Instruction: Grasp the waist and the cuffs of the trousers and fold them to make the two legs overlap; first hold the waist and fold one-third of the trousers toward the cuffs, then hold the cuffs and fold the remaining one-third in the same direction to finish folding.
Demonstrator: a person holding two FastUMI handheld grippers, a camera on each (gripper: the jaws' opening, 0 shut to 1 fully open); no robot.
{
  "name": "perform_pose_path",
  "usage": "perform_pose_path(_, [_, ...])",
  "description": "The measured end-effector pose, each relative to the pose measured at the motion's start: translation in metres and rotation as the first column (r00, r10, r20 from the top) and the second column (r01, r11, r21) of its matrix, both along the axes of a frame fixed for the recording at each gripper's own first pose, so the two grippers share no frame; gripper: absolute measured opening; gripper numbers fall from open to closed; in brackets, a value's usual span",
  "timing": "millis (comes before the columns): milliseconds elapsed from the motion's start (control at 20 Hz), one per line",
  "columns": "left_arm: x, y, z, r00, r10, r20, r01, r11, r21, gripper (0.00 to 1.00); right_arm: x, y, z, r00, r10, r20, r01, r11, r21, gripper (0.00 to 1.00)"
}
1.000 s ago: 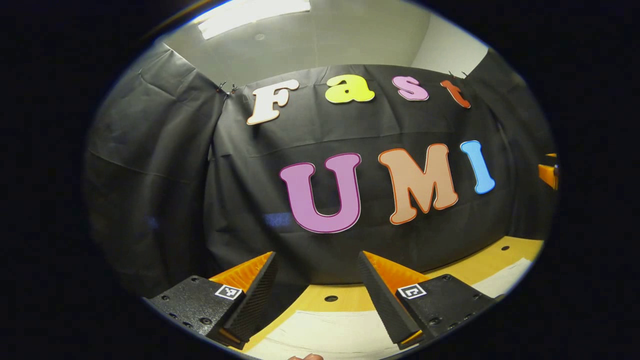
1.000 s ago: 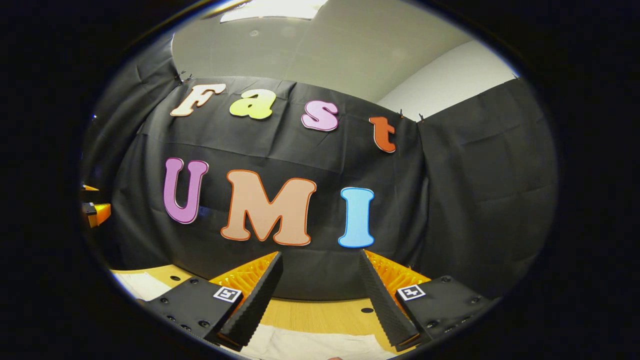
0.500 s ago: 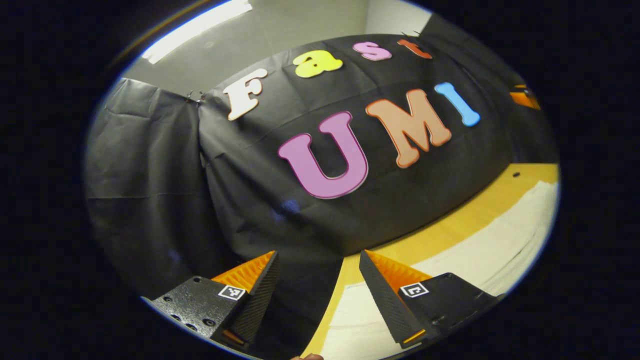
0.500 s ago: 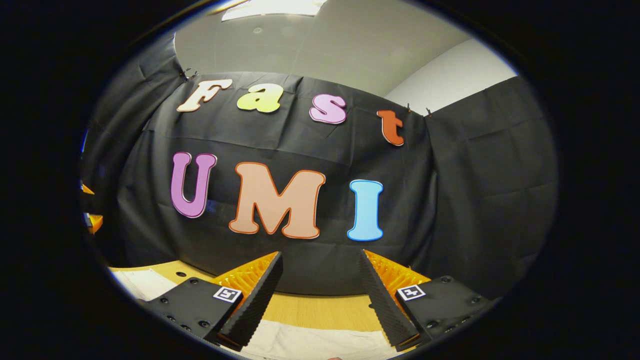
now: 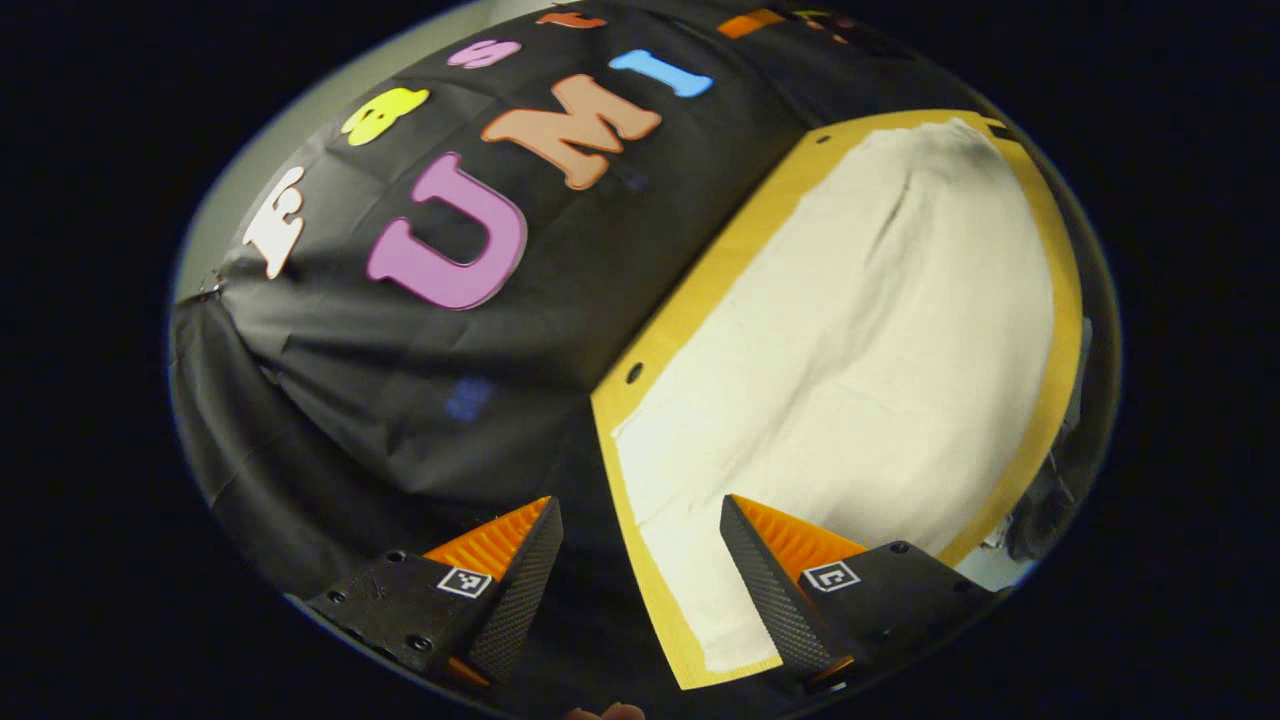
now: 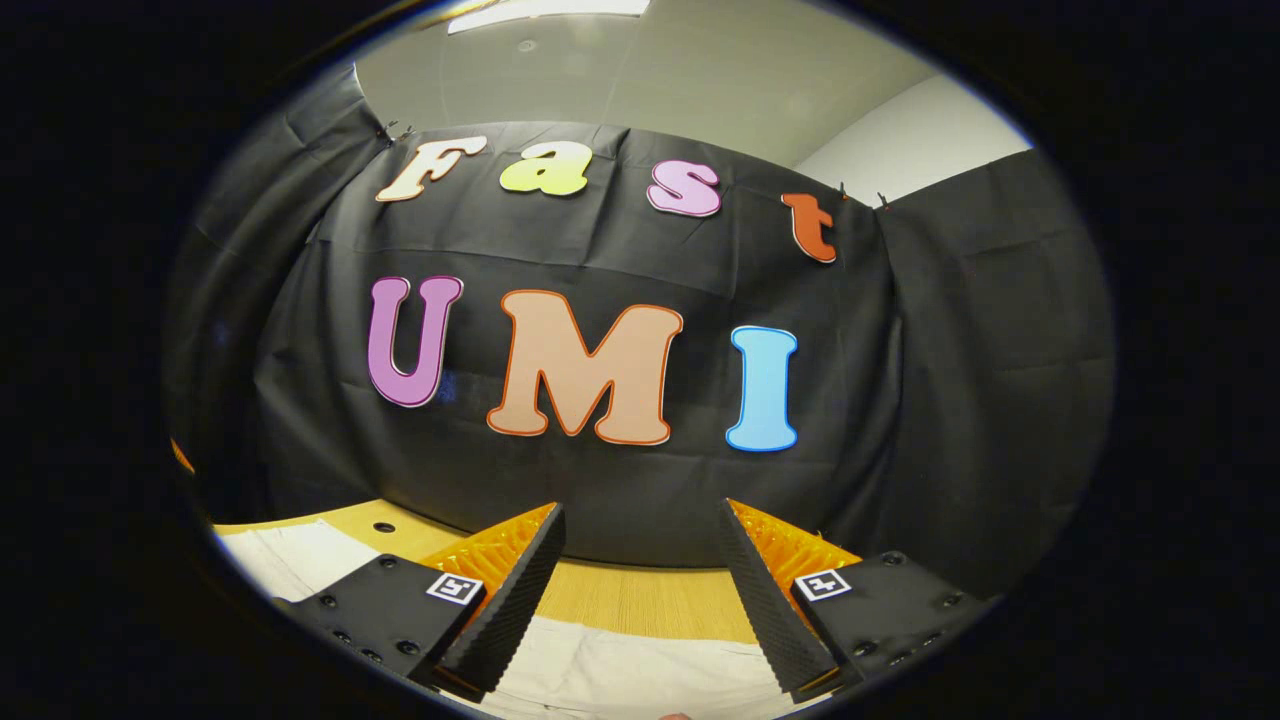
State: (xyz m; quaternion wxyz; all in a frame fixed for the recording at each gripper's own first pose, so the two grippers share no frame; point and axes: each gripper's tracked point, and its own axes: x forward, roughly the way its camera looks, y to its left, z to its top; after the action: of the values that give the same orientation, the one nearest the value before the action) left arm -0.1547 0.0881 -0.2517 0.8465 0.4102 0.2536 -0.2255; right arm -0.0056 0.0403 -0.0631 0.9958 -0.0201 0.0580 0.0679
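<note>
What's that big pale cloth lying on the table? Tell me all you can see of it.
The trousers are off-white woven cloth, spread flat over most of a yellow wooden table. A long crease or seam runs along their length. Nothing grips them: the left gripper hangs open above their near end. In the right gripper view a strip of them shows below the fingers.

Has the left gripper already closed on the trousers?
No. In the left gripper view the left gripper is open with nothing between its fingers, and the pale trousers lie flat on the table beyond it.
</note>
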Motion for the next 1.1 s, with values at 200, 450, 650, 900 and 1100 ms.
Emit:
perform_pose_path(200, [-0.033,0.001,-0.036,0.988,-0.054,-0.146,0.059,0.998,0.027,0.97,-0.003,0.000,-0.005,1.000,-0.001,-0.012,0.001,1.000,-0.008,0.97])
perform_pose_path(450, [-0.057,0.010,-0.059,0.960,-0.133,-0.248,0.169,0.977,0.129,0.97,-0.004,0.003,-0.009,1.000,0.010,-0.015,-0.010,1.000,-0.024,0.97])
perform_pose_path(650, [-0.075,0.021,-0.075,0.933,-0.161,-0.321,0.225,0.959,0.174,0.97,-0.007,-0.002,-0.013,1.000,0.001,-0.022,-0.002,0.999,-0.037,0.97])
perform_pose_path(900, [-0.087,0.022,-0.091,0.902,-0.191,-0.387,0.280,0.941,0.190,0.98,-0.008,-0.012,-0.015,0.999,-0.021,-0.030,0.019,0.998,-0.051,0.98])
perform_pose_path(1100, [-0.084,0.019,-0.097,0.892,-0.227,-0.390,0.326,0.922,0.209,0.97,-0.011,-0.020,-0.014,0.999,-0.032,-0.024,0.030,0.997,-0.070,0.97])
